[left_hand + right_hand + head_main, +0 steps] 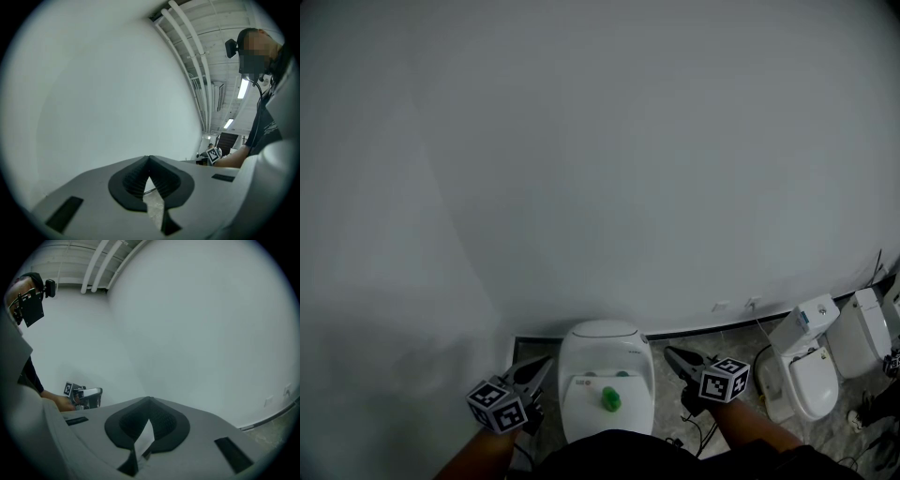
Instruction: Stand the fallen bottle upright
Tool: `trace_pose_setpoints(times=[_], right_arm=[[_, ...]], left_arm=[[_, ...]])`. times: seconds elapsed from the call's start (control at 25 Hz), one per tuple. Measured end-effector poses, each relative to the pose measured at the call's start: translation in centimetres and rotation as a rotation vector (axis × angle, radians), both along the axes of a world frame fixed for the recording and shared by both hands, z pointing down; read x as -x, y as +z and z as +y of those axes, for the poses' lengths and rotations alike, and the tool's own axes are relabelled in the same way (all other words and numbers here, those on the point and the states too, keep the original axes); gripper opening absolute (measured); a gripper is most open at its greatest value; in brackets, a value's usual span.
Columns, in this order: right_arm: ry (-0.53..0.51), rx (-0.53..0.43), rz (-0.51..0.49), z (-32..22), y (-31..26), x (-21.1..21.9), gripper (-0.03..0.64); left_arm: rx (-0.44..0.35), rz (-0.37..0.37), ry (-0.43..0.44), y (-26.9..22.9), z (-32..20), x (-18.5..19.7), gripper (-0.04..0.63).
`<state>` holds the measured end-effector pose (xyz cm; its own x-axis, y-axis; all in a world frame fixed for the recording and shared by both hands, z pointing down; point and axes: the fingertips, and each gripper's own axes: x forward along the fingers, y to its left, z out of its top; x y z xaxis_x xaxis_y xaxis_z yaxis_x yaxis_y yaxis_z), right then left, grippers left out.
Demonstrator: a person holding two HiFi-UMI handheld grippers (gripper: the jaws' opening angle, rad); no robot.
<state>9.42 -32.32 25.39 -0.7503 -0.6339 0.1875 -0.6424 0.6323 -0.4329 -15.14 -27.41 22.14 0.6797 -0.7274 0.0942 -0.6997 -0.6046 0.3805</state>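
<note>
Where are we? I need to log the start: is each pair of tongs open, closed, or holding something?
Left tongs: closed, holding nothing.
Right tongs: closed, holding nothing.

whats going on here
A person holds tongs in each hand, one on either side of a white toilet. A small green bottle sits on top of it, untouched. The left tongs and right tongs are both shut and empty, so nothing has been grasped yet.
</note>
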Motion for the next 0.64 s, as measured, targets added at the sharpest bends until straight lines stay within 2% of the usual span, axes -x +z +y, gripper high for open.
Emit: trace_pose_setpoints(times=[0.36, 0.64], right_arm=[[-0.023, -0.008, 0.021, -1.2, -0.5, 0.5, 0.012], [-0.039, -0.013, 0.025, -0.1, -1.3, 0.5, 0.012]], left_arm=[[0.004, -0.002, 0.0, -0.4, -1.1, 0.3, 0.006], [-0.01, -0.013, 0.002, -1.0, 0.0, 0.1, 0.006]])
